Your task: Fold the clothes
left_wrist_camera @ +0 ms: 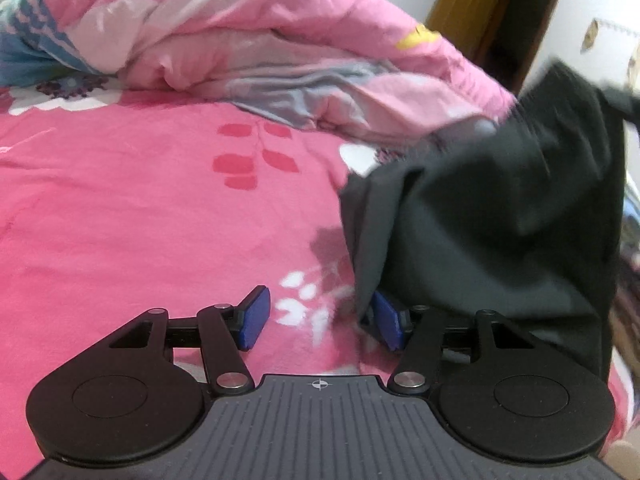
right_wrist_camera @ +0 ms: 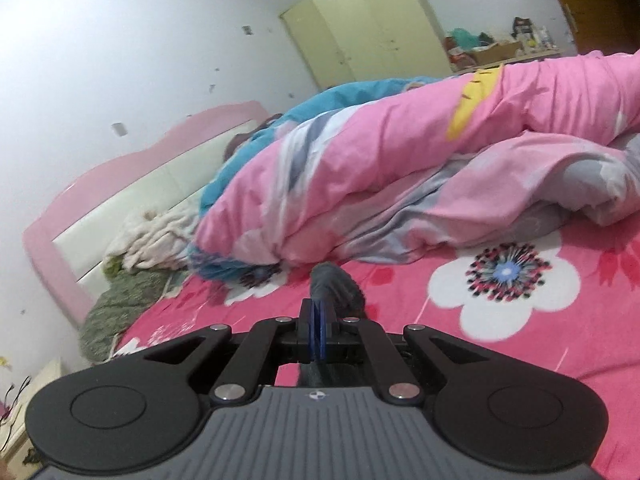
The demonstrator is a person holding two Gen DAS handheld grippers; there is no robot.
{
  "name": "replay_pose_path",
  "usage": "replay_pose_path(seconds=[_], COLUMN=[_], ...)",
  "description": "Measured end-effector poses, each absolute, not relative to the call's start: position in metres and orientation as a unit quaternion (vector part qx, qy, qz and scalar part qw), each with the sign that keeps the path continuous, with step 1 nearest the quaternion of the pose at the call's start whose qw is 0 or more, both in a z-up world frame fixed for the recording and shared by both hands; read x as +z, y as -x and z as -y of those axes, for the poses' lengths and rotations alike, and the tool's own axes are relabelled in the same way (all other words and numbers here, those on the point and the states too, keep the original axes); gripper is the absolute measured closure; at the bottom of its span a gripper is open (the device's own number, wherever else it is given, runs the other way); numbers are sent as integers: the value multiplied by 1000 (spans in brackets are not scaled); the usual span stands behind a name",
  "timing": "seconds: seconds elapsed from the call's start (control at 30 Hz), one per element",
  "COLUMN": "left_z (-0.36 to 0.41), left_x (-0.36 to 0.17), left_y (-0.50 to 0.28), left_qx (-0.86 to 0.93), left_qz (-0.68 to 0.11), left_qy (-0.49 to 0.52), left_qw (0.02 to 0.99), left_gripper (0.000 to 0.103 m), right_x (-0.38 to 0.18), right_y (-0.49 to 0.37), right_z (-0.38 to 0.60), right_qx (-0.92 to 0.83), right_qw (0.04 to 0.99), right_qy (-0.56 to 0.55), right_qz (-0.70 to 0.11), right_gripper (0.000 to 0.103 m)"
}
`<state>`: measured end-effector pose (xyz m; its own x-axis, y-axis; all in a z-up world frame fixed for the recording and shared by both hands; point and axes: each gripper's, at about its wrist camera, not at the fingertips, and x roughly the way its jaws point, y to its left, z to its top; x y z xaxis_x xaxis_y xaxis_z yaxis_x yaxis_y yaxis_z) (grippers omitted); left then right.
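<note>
Your left gripper [left_wrist_camera: 318, 318] has its blue fingers [left_wrist_camera: 256, 316] spread wide apart with nothing between them; only the flowered pink bed sheet [left_wrist_camera: 140, 208] shows in the gap. The dark garment [left_wrist_camera: 480, 220] hangs in the right half of the left wrist frame, blurred, its lower edge draped against the outer side of the right-hand finger and over that side's linkage, not between the pads. It rises toward the upper right of the frame, well off the sheet.

Your right gripper [right_wrist_camera: 318, 334] has its fingers pressed together on a bunch of the same dark cloth, which pokes out as a rounded, ribbed-looking fold [right_wrist_camera: 334, 284] just above the pads at the centre of the right wrist frame; more of it shows dark below the pads, behind the linkage.

The left wrist view alone shows the broad hanging body of the garment and a brown door [left_wrist_camera: 500, 20] at the upper right. The right wrist view alone shows the pink headboard [right_wrist_camera: 120, 184] at left, a pale green wardrobe [right_wrist_camera: 368, 20] at top centre, and a cluttered shelf top [right_wrist_camera: 504, 48] at upper right. Both show the rumpled pink duvet [right_wrist_camera: 400, 168] heaped across the bed.

A cardboard box [right_wrist_camera: 496, 50] sits on that shelf top; what it holds is too small to tell.
</note>
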<state>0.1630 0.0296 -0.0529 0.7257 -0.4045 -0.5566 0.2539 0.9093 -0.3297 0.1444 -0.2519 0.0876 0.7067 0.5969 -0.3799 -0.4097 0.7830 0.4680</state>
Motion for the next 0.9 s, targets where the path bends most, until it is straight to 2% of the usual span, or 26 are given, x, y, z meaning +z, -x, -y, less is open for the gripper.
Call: replay_pose_path(seconds=[0.2,0.47,0.57,0.63,0.7,0.8,0.87,0.9], left_z=[-66,-114,-113,-105,-96,-85,-79,-78], left_x=[-50,-50,-45,-42,-43,-48,-53,-55], left_y=[-154,-125,-103,-90,-82,-76,-73,-69], left_qx=[-190,-248,-285,-300,-307,-308,-308,-308], left_qz=[-316,-309,-301,-300,-303,-317,-327,-328], left_qy=[171,265,277,268,256,246,242,240], left_qw=[914,879,867,865,865,863,860,860], left_gripper=[44,36,30,23,23,23,23,23], right_x=[50,-19,-38,-48,-55,-52,-43,-37], right_y=[-91,-50,-46,-45,-43,-33,-21,-13], right_z=[222,167,153,145,139,143,157,167], right_qx=[336,389,389,377,362,363,366,364], right_qw=[879,842,838,845,852,852,858,865], right_qy=[-164,-149,-136,-115,-92,-77,-80,-84], right_qz=[-296,-343,-358,-361,-368,-369,-351,-335], right_gripper=[101,101,101,101,99,89,66,62])
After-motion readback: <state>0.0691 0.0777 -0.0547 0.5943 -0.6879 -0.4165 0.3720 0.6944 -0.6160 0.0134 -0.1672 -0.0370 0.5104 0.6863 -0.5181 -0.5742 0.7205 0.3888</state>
